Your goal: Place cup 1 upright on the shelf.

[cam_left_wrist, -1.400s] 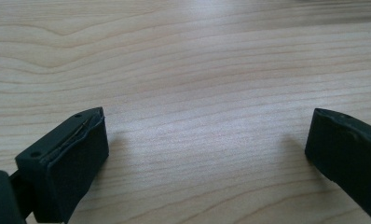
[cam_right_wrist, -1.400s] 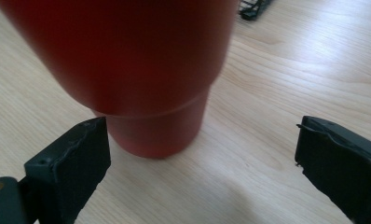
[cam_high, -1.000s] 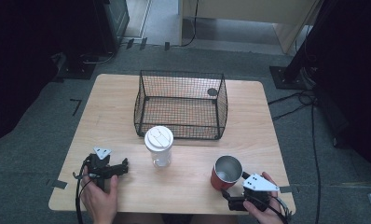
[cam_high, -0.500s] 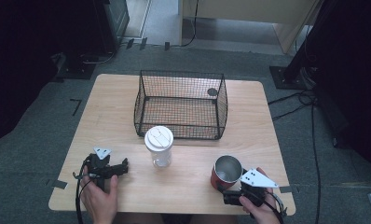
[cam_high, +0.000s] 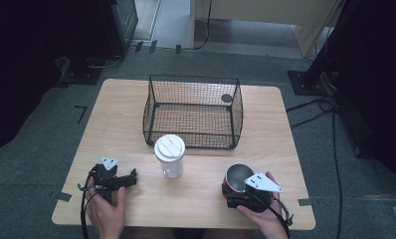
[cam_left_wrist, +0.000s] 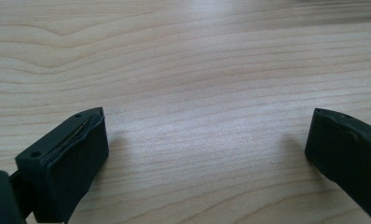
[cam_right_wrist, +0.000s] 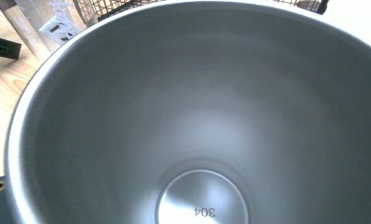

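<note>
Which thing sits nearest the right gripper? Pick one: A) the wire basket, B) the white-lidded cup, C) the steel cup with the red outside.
C: in the high view the right gripper is right against the steel cup, and the right gripper view looks straight into its bowl.

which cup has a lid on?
The clear cup at the table's middle, in front of the wire basket: white lid on. The red steel-lined cup by the right gripper stands open.

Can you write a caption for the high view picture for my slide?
Right tool at a red steel cup, near a lidded cup and wire basket.
</note>
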### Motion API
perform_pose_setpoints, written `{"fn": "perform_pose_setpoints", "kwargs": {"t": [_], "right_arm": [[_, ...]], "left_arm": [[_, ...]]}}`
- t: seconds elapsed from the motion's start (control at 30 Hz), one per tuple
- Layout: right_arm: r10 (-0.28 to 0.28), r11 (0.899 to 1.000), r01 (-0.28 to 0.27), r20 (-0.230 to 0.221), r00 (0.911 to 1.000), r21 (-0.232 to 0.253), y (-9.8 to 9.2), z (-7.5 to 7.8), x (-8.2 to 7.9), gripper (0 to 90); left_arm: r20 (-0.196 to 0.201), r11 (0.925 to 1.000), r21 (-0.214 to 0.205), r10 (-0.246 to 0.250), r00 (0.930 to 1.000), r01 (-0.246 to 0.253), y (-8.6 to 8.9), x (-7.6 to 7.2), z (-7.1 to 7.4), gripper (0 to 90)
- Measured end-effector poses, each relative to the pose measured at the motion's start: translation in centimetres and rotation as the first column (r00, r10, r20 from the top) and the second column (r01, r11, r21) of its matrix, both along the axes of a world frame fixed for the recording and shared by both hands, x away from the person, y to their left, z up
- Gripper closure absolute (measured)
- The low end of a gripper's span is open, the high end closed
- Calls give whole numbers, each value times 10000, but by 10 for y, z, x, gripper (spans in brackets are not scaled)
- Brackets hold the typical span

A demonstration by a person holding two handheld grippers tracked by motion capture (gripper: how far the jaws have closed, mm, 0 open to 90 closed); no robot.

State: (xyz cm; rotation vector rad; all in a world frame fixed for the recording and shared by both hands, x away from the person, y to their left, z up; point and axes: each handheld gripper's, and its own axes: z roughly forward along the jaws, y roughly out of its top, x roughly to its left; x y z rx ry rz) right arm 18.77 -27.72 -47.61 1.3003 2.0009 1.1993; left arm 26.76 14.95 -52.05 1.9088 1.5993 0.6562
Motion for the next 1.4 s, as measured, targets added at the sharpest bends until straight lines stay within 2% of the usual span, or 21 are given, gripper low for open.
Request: {"fn": "perform_pose_setpoints", "kwargs": {"t": [0.3, 0.5, 0.63, 0.7, 1.23, 1.4], "right_arm": [[-94, 9999, 97, 200, 9998, -129, 11, 1, 4, 72], [-87, 9998, 82, 339, 9994, 161, 15, 4, 6, 75], [-86, 9984, 64, 395, 9992, 569, 14, 15, 10, 75], [-63, 9981, 34, 470, 9989, 608, 15, 20, 12, 75], [108, 9987, -158, 1047, 9944, 479, 28, 56, 35, 75], [-33, 9982, -43, 1254, 9921, 604, 33, 65, 43, 75]], "left_arm": [[22, 10000, -15, 19, 10000, -19, -1, 0, 0, 1], [17, 10000, -11, 21, 10000, -21, -1, 0, 0, 1], [17, 10000, -12, 22, 10000, -22, -1, 0, 0, 1], [17, 10000, -12, 21, 10000, -21, -1, 0, 0, 1], [32, 10000, -20, 33, 10000, -33, -1, 1, 0, 1], [33, 10000, -18, 35, 10000, -35, -1, 1, 0, 1]]}}
